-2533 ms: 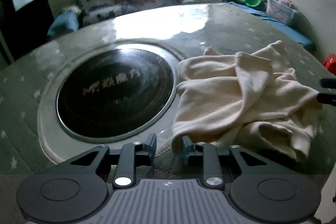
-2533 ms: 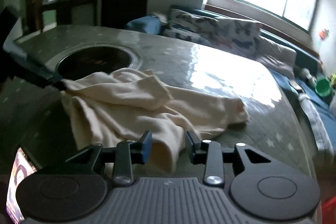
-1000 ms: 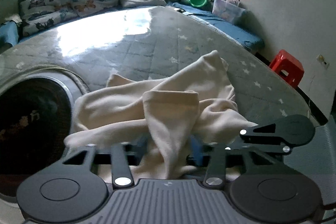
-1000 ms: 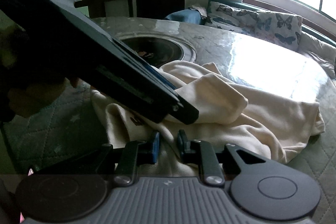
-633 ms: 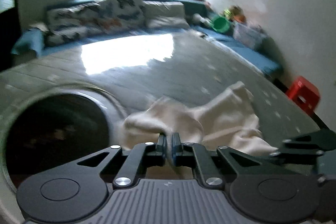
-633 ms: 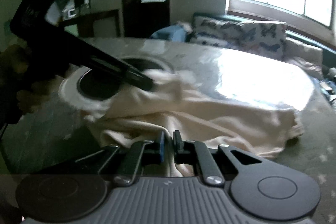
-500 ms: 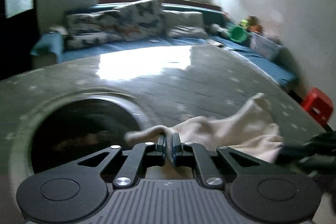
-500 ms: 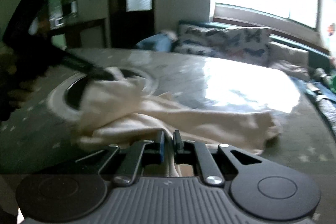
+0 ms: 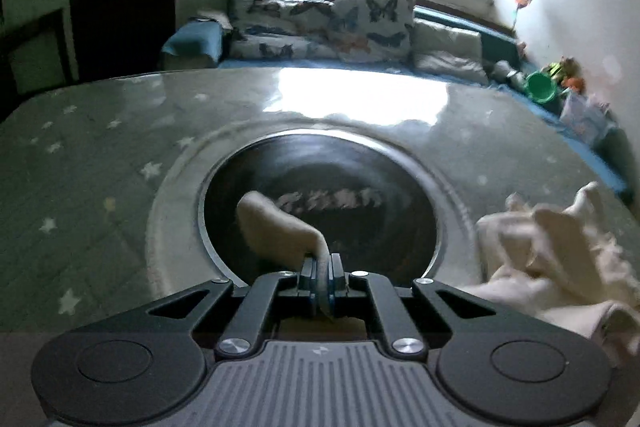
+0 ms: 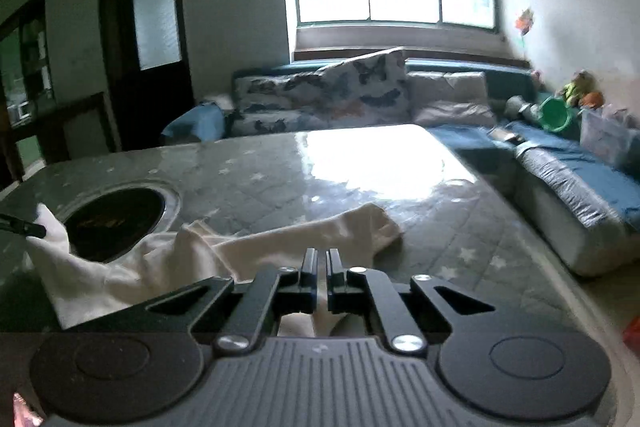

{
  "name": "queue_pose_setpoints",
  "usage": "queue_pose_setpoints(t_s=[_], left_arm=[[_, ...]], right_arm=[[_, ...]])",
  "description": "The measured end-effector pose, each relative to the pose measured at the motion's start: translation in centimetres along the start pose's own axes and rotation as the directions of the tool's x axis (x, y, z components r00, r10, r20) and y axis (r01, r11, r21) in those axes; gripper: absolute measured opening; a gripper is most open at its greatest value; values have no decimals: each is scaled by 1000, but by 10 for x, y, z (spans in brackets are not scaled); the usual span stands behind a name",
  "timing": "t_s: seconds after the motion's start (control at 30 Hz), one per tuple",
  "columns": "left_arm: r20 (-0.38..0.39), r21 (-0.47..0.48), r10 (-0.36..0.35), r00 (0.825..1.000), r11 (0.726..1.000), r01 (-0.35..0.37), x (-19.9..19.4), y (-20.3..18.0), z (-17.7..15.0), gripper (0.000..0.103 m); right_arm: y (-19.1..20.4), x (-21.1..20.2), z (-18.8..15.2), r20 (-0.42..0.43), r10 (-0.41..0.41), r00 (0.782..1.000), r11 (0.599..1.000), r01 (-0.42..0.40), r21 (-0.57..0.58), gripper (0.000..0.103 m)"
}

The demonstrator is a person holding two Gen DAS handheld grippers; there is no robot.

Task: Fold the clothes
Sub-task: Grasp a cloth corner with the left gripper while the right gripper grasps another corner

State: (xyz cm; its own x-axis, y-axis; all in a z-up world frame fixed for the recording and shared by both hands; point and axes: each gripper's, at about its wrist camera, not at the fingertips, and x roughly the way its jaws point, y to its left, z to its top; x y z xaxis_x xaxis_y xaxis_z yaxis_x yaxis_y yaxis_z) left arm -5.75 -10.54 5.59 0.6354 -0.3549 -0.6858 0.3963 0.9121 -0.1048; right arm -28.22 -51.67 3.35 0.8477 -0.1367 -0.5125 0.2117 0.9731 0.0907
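A soft, matt cream cloth garment [image 9: 560, 251] with a fuzzy, fleece-like nap. The desk [image 9: 100, 155] has a glossy clear sheet over quilted grey star-print fabric, mirroring window light. At its centre, a glossy black glass disc [image 9: 320, 203] sits in a smooth, pale, shiny ring. Matt black plastic tongs [image 9: 322, 273] carry bright metal rivets.

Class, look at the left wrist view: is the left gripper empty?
No: the left gripper is shut on a fold of the cream garment, which sticks out above the black round inset.
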Motion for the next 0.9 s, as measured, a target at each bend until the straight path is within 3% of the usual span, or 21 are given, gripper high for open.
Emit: queue_pose_setpoints(t_s=[0.13,0.2,0.47,0.57,0.63,0.73,0.9], left_arm=[[11,-7,10,1000,1000,-10,-9,4,-7,6],[10,-11,14,1000,1000,-14,-13,6,-9,6],[33,-18,49,998,999,-49,-30,15,-15,6],[32,-20,58,998,998,-57,-33,21,-18,6],[26,-24,68,997,997,-68,-33,24,-21,6],[11,-46,76,997,996,-75,-32,32,-24,6],[-4,-53,89,996,995,-89,-29,38,-29,6]], right_arm=[[17,12,0,-40,103,994,994,-104,-28,11],[36,22,-1,-58,141,988,987,-145,-63,27],[86,78,-7,-173,199,965,968,-220,-116,30],[93,92,-11,-210,212,954,967,-236,-95,27],[97,97,-14,-224,215,950,966,-240,-91,9],[93,89,-13,-177,192,965,973,-211,-98,5],[56,47,3,-40,64,997,994,-67,-84,5]])
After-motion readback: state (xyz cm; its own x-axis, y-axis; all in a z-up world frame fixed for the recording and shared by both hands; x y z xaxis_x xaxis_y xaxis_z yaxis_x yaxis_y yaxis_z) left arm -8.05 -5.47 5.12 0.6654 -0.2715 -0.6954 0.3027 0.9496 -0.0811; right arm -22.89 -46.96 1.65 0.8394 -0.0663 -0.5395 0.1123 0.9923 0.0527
